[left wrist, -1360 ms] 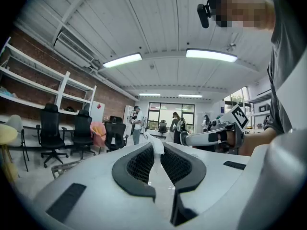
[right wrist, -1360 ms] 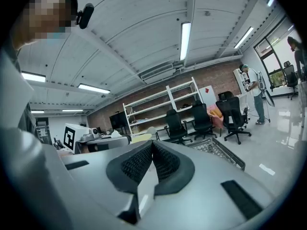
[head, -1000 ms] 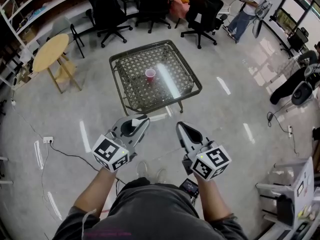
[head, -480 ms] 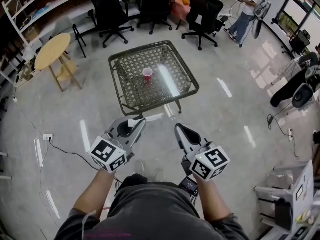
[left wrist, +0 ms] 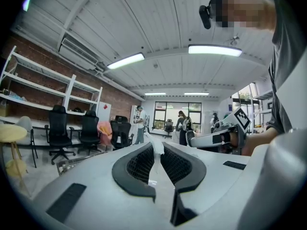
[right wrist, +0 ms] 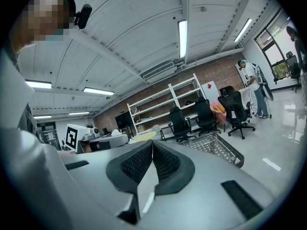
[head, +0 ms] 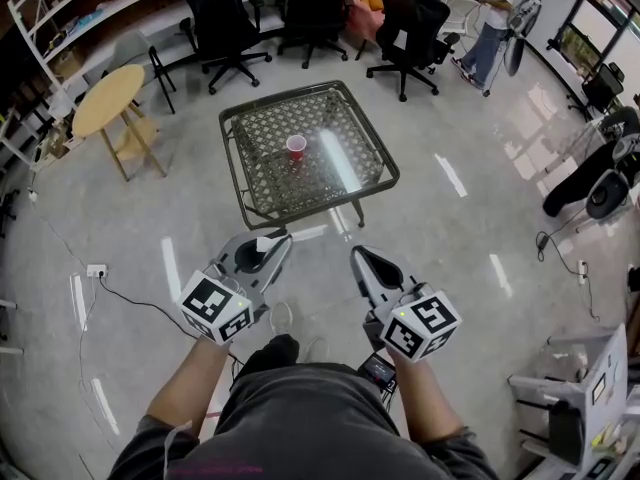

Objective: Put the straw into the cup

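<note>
The left claw [head: 268,246] is clamped narrowly on the straw [left wrist: 156,150], a thin, white, slightly creased tube that projects past the tips. It is held level, probably for carrying. The right claw [right wrist: 152,146] is pressed together and empty. The red cup [head: 297,148] stands upright on the counter [head: 275,180]. The straw is well short of the cup.

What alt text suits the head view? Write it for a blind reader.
A person looks down at two handheld grippers: the left tongs pinch a white straw, the right tongs are shut and empty. Ahead, a red cup stands on a glass-topped table, office chairs beyond.
</note>
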Demonstrator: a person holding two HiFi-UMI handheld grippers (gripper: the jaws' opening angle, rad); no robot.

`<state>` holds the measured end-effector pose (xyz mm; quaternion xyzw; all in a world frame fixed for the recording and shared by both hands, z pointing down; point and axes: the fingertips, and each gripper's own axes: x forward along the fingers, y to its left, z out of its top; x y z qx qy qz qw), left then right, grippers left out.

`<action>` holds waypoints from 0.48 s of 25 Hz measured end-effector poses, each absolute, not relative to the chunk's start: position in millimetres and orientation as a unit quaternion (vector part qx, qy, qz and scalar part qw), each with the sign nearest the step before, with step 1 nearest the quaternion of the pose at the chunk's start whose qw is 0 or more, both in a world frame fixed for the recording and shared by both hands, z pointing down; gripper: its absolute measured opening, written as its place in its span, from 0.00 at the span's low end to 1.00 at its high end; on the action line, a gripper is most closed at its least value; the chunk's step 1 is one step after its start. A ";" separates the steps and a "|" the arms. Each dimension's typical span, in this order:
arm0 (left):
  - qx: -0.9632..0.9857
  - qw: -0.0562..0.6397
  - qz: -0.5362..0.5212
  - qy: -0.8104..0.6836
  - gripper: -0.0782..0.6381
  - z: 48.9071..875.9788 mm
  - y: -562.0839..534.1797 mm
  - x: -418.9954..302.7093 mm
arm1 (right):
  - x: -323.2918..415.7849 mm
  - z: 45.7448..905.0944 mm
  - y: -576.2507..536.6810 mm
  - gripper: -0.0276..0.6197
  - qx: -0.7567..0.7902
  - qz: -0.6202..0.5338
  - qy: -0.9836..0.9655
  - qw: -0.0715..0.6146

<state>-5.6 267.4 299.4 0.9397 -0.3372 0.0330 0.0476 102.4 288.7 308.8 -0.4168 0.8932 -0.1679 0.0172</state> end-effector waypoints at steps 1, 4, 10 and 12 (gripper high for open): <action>0.939 0.048 0.033 -0.338 0.18 299.7 267.2 -6.2 | 102.0 308.7 288.6 0.06 -0.416 -0.167 0.894 0.016; 0.940 0.046 0.032 -0.337 0.18 300.7 266.4 -7.8 | 101.3 309.8 288.0 0.06 -0.416 -0.167 0.894 0.015; 0.940 0.047 0.030 -0.337 0.18 301.3 264.8 -7.7 | 101.9 312.5 286.4 0.06 -0.418 -0.167 0.893 0.011; 0.940 0.047 0.030 -0.336 0.18 302.9 262.1 -9.9 | 100.2 313.9 283.1 0.06 -0.421 -0.167 0.892 0.011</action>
